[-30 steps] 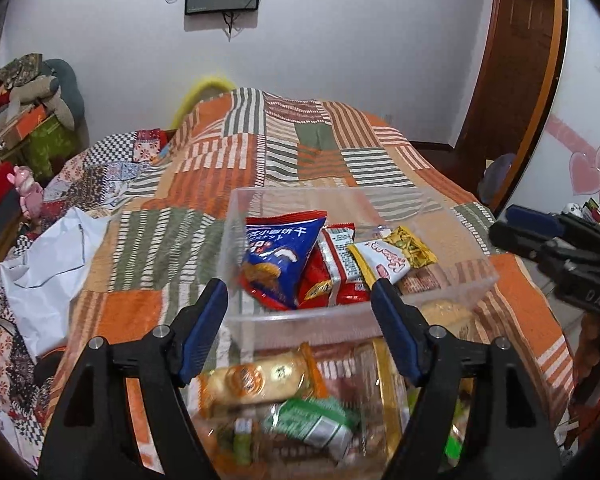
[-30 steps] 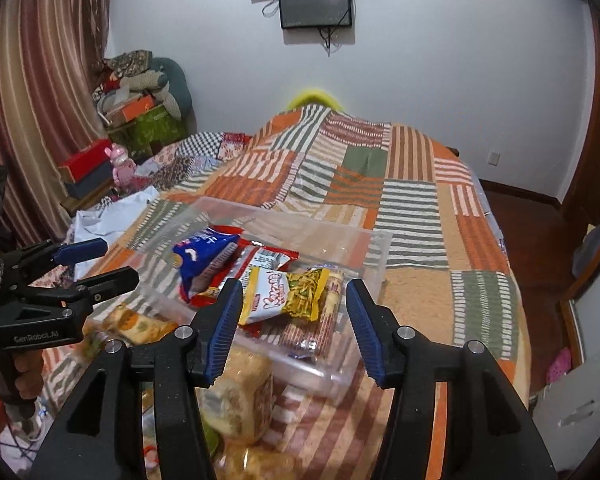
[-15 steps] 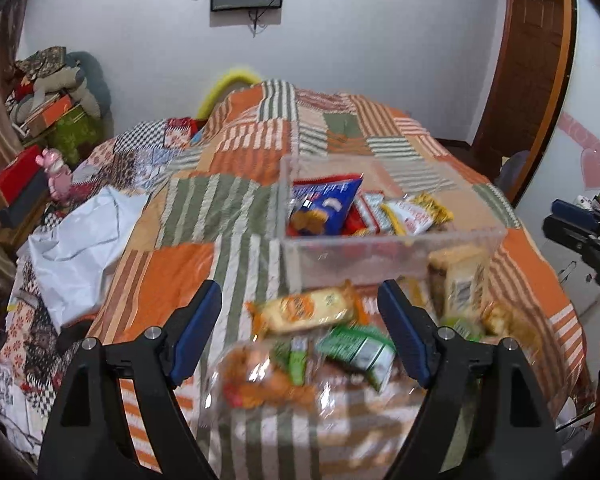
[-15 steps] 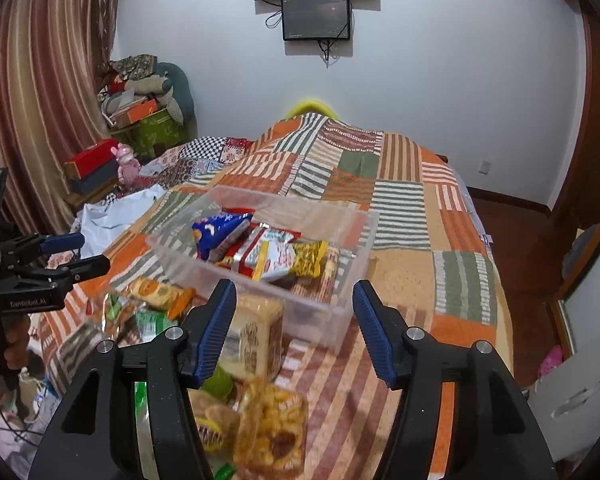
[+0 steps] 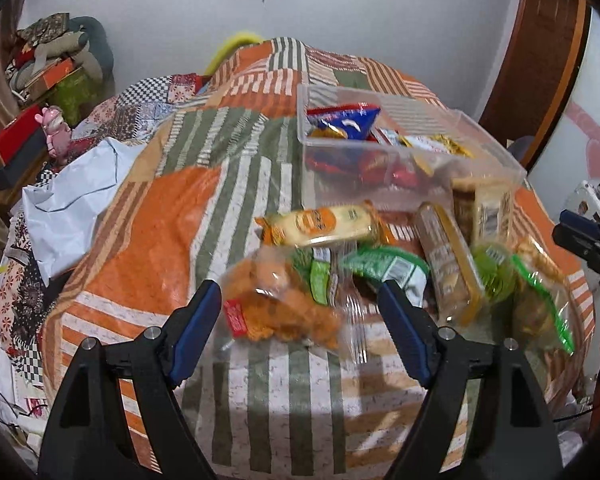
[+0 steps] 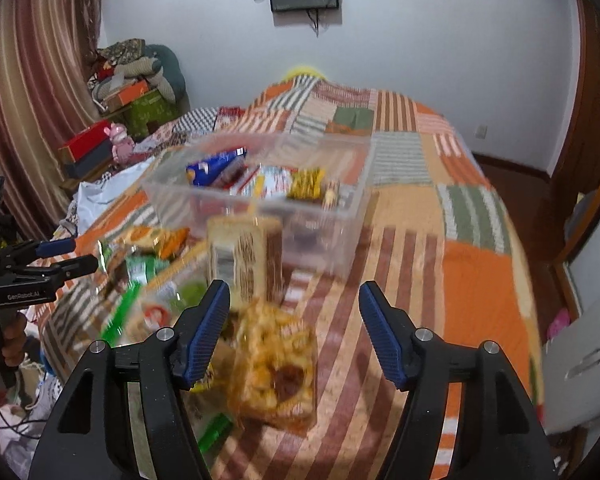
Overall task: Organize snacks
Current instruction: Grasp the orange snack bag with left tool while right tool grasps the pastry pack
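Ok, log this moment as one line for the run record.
left hand-held gripper: open, empty | right hand-held gripper: open, empty | clear bin: some packets inside | loose snacks: on bedspread before bin

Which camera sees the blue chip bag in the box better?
The left wrist view. There the blue chip bag stands sharp above the clear box rim, with its red top edge showing. In the right wrist view the same bag is smaller and blurred.
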